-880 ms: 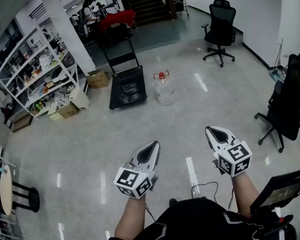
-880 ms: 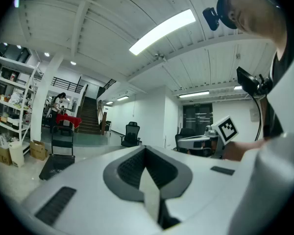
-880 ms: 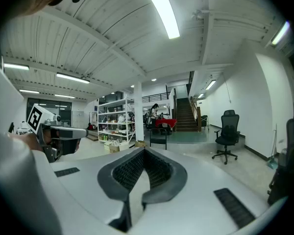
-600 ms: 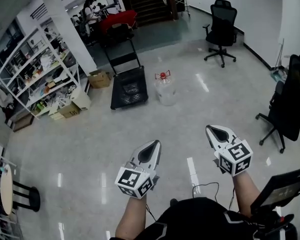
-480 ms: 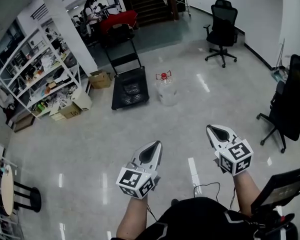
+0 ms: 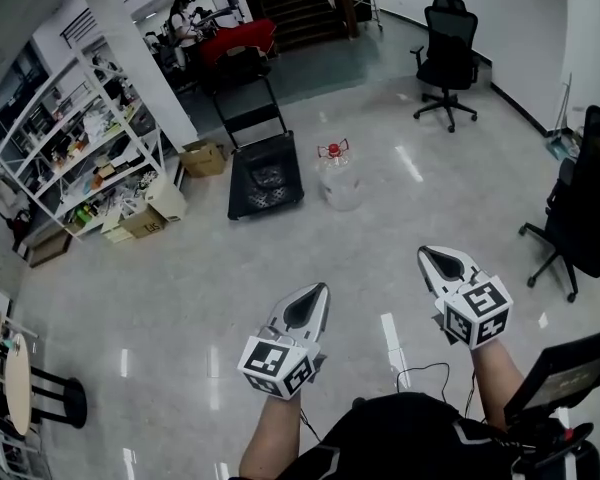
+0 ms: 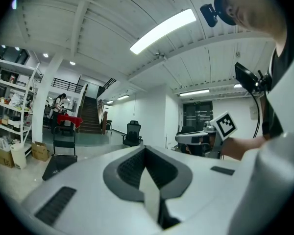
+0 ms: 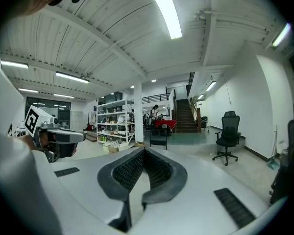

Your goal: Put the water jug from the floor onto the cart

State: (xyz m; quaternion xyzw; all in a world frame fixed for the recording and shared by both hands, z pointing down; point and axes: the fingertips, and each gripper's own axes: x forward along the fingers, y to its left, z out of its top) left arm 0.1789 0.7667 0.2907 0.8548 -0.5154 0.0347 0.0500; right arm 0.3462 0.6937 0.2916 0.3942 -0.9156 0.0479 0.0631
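The clear water jug [image 6: 339, 182] with a red cap stands upright on the glossy floor in the head view, just right of the black flat cart [image 6: 266, 178] with its upright handle. Both grippers are held out level, well short of the jug. My left gripper [image 6: 313, 294] is shut and empty, and so is my right gripper [image 6: 429, 254]. In the left gripper view the shut jaws [image 7: 146, 155] fill the lower frame, with the cart [image 7: 58, 161] at far left. The right gripper view shows its shut jaws [image 8: 143, 155] and the cart's handle [image 8: 158, 140] beyond. Neither gripper view shows the jug.
Loaded white shelves [image 6: 72, 148] and cardboard boxes [image 6: 206, 158] line the left. Black office chairs stand at the back right [image 6: 448, 46] and the right edge [image 6: 586, 203]. A stool [image 6: 42, 398] is at lower left. A person [image 6: 179, 20] sits far back by the stairs.
The jug and cart have slid slightly down and right in the head view, so I have come a little closer. Both grippers stay shut and keep their pose.
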